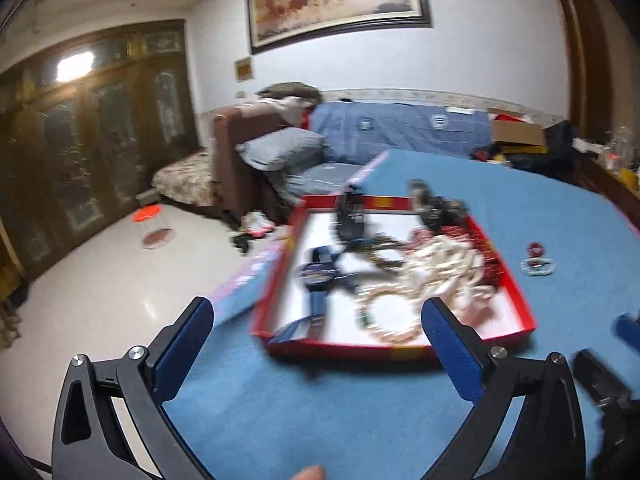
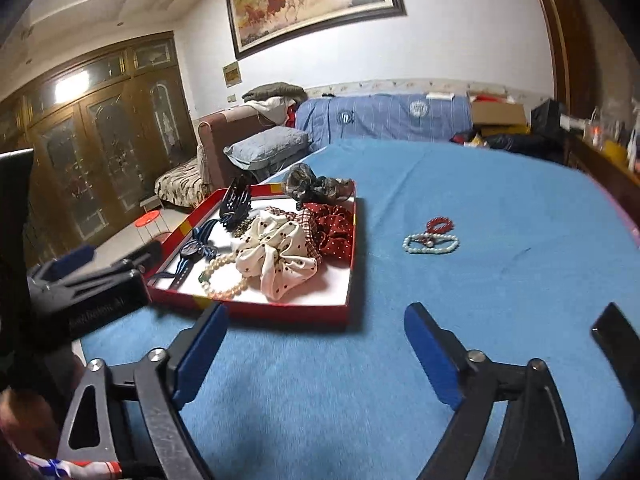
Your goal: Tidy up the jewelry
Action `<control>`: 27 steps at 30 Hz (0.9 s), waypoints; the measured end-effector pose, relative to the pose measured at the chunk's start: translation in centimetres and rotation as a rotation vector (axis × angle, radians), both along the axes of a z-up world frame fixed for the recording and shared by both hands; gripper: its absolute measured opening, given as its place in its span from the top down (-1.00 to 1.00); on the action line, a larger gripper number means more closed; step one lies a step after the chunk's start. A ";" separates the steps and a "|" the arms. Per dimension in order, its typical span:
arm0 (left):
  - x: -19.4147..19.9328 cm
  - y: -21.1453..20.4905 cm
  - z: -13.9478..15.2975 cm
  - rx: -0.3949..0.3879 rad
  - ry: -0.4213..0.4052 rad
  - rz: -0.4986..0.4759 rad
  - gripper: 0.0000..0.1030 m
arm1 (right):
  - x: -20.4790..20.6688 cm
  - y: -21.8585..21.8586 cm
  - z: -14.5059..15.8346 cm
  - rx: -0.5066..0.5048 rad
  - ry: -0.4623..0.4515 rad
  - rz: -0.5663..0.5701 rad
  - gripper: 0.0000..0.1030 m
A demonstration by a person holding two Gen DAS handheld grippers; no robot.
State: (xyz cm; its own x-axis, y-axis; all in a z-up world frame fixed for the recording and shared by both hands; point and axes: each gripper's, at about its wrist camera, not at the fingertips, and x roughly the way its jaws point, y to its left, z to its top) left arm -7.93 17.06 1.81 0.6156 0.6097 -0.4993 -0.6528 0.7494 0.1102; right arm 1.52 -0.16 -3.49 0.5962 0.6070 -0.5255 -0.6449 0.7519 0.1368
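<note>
Right wrist view: the red tray (image 2: 352,240) sits on the blue-covered bench (image 2: 480,280), ahead and to the left of the right hand-held gripper (image 2: 316,344), whose blue-padded fingers stand wide apart with nothing between them. Inside the tray lie a cream scrunchie with dark dots (image 2: 276,256), a red dotted scrunchie (image 2: 334,232) touching it on the right, a pearl bracelet (image 2: 224,280) near the front edge, a dark blue watch (image 2: 190,250) at the left, a dark hair claw (image 2: 236,202) leaning at the back, and a camouflage scrunchie (image 2: 316,186) draped over the far rim. Outside the tray, well to its right on the cloth, a white bead bracelet (image 2: 430,244) touches a smaller red bead bracelet (image 2: 440,224) just behind it.

In the left wrist view (blurred) the same tray (image 1: 276,292) lies directly ahead of the left hand-held gripper (image 1: 318,320), also spread open and empty; its right finger overlaps the tray's near corner in the picture. The two loose bracelets (image 1: 538,262) show to the tray's right. Behind the bench stands a sofa with a blue cover (image 2: 384,116).
</note>
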 end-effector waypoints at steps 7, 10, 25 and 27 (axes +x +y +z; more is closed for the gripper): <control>-4.7 1.4 0.5 -0.014 -0.013 0.036 -1.00 | -2.4 -0.2 0.9 -0.041 -0.039 -0.002 -0.83; -6.3 1.8 0.1 -0.022 -0.007 0.080 -1.00 | -3.4 0.0 1.1 -0.051 -0.063 0.006 -0.83; -5.9 -0.3 -0.8 0.067 0.099 0.065 -1.00 | -5.4 1.6 1.0 -0.121 -0.139 0.025 -0.89; -5.9 -0.4 -1.0 0.065 0.107 0.058 -1.00 | -5.4 1.6 1.0 -0.127 -0.137 0.020 -0.89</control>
State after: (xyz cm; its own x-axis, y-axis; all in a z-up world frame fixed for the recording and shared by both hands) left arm -13.81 16.67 0.76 0.5239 0.6757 -0.5186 -0.6766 0.7000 0.2286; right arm -3.86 1.43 -2.54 0.6558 0.5536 -0.5134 -0.6660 0.7444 -0.0481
